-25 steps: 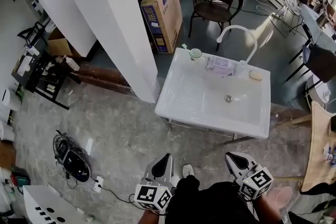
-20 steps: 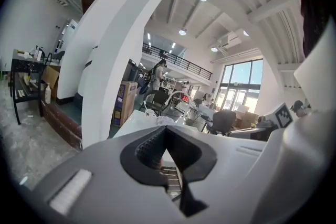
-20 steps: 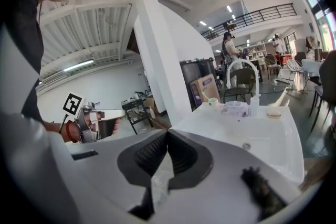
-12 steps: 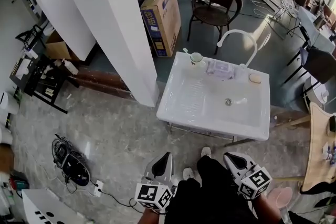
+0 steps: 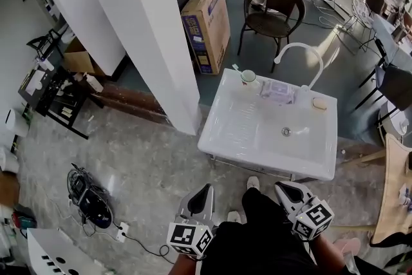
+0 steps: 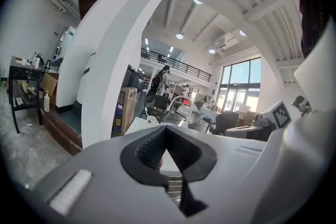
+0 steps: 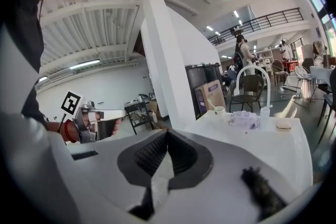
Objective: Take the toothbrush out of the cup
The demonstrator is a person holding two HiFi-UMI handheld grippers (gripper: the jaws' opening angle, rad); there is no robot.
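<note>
both claws closed, empty: left gripper (image 5: 205,190), right gripper (image 5: 282,187) near; toothbrush (image 5: 237,67) in cup (image 5: 248,78), far left corner of sink (image 5: 239,133).

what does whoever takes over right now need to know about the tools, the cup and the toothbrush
Left tool: shut, empty, held low by the body.
Right tool: shut, empty, also low by the body.
Cup: on the far left corner of the sink, with the toothbrush standing in it.
Done: nothing yet; both tools are well short of the sink.
Left: step up to the sink, open a tool, grip the toothbrush and lift it out of the cup.
</note>
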